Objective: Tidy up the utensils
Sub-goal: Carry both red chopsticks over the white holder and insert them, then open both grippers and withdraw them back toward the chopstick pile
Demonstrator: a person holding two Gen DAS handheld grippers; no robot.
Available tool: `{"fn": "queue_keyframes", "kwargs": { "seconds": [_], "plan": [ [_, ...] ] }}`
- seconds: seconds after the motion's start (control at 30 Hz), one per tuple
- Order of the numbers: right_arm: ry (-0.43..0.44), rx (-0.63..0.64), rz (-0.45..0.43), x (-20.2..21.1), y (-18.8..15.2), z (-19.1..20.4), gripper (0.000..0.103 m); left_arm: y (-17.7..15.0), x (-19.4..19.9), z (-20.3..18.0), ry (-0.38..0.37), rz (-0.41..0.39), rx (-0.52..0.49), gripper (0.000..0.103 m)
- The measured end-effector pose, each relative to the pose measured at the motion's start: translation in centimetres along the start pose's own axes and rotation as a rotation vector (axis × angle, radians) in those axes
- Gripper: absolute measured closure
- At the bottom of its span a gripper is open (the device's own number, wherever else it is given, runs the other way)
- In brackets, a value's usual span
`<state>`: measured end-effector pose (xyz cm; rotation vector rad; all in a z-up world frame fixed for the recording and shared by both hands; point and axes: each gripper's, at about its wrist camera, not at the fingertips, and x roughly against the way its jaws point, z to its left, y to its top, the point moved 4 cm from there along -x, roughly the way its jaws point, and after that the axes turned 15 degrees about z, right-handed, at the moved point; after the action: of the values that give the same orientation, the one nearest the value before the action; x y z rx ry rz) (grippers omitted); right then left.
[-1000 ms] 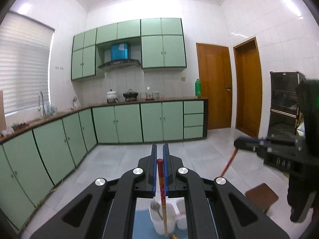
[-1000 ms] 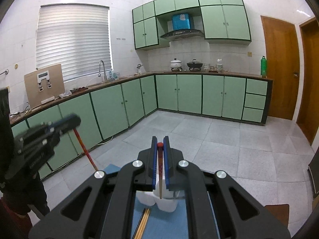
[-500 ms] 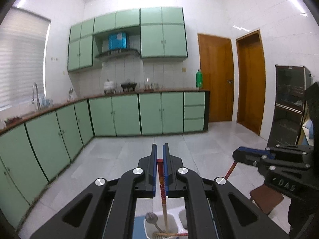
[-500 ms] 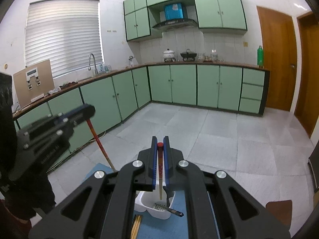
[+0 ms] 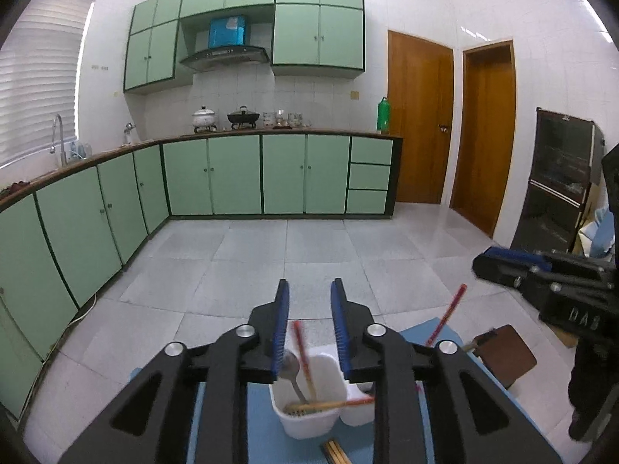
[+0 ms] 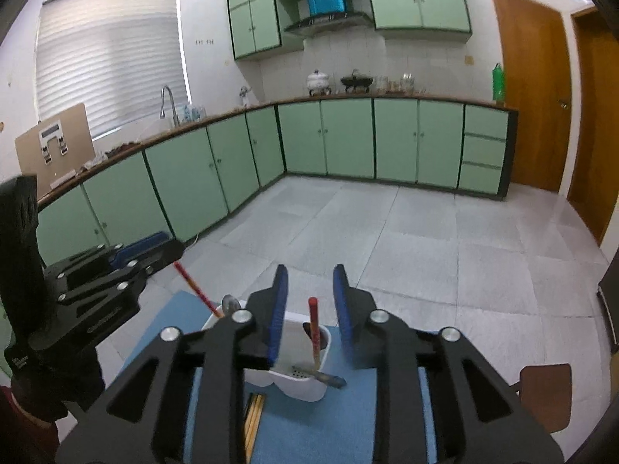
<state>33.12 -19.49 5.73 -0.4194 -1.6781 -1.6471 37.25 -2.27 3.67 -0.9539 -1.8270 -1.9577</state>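
Note:
In the left wrist view my left gripper (image 5: 309, 288) hovers over a white utensil caddy (image 5: 309, 421); its jaws are opening. A red-tipped chopstick (image 5: 301, 352) stands loose between them in the caddy, next to a metal spoon (image 5: 292, 367). Another chopstick (image 5: 332, 405) lies across the rim. In the right wrist view my right gripper (image 6: 309, 270) is also opening above the caddy (image 6: 298, 382), with a second red-tipped chopstick (image 6: 314, 328) upright in a compartment, untouched by the pads. A dark-handled utensil (image 6: 325, 378) lies over the caddy's front edge.
The caddy sits on a blue mat (image 6: 329, 425) with loose wooden chopsticks (image 6: 253, 417) at its near side. A brown stool (image 5: 506, 352) stands to the right. Green cabinets line the far wall and the left wall across a tiled floor.
Both grippers came down toward the caddy. Each was shut on a red-tipped chopstick; now both sets of jaws have parted and the chopsticks have dropped into the caddy.

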Motion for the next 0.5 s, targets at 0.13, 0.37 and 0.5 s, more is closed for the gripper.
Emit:
{"fn": "queue_keyframes", "kwargs": {
  "seconds": [0.13, 0.37, 0.5],
  "plan": [
    [-0.026, 0.013, -0.067, 3.3, -2.4, -0.4, 0.054, -2.3, 2.9, -0.1, 0.002, -0.021, 0.016, 0.058],
    [-0.053, 0.025, -0.092, 6.3, -9.6, -0.2, 0.018, -9.1, 6.4, -0.6, 0.008, -0.018, 0.051, 0.034],
    [-0.058, 0.021, -0.029, 5.7, -14.6, 0.5, 0.013, -14.0, 6.6, -0.8, 0.012, 0.045, 0.086, 0.030]
  ]
}}
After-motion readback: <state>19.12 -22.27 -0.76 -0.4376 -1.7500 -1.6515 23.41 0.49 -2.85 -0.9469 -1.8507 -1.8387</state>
